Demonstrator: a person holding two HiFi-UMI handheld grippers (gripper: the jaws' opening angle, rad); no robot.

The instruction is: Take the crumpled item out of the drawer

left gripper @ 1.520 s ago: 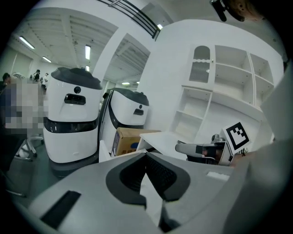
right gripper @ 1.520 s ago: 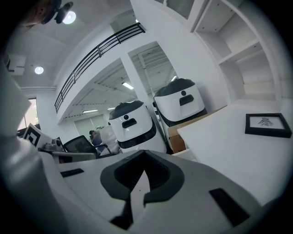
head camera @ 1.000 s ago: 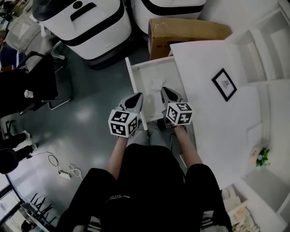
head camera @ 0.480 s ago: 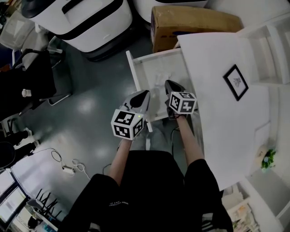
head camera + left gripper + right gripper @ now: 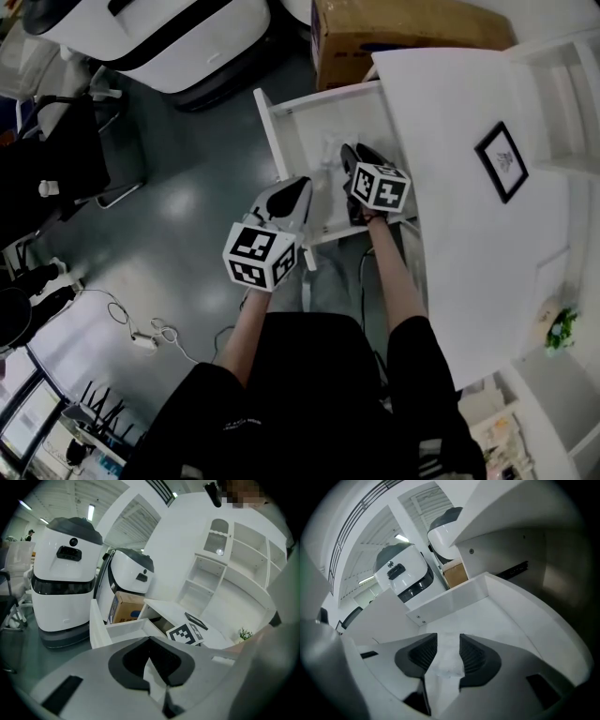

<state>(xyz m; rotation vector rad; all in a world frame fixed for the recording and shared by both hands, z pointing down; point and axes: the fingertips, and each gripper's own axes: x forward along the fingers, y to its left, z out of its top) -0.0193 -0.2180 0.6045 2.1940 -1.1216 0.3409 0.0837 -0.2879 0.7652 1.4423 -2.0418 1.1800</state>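
Since a second ago the right gripper (image 5: 347, 153) has sunk deeper into the open drawer (image 5: 328, 97), toward its 12 o'clock end, and its jaws have just been opening. They now stand well apart, with the crumpled item (image 5: 328, 156) between the ribbed pads (image 5: 424, 654). The pads flank the white wad without clamping it. The wad lies on the drawer floor, about mid-drawer, at 10 o'clock from the right gripper's marker cube (image 5: 380, 187). In the right gripper view the wad (image 5: 446, 662) fills most of the gap between the pads.

The left gripper (image 5: 302, 184) has barely shifted. It hangs over the drawer's left front corner, at 8 o'clock from the wad, with its tips together and nothing pinched between them. At 3 o'clock of the drawer lies the white desk top (image 5: 450, 122) with a small framed picture (image 5: 502, 161) on it. A cardboard box (image 5: 403, 28) stands beyond the drawer at 12 o'clock.
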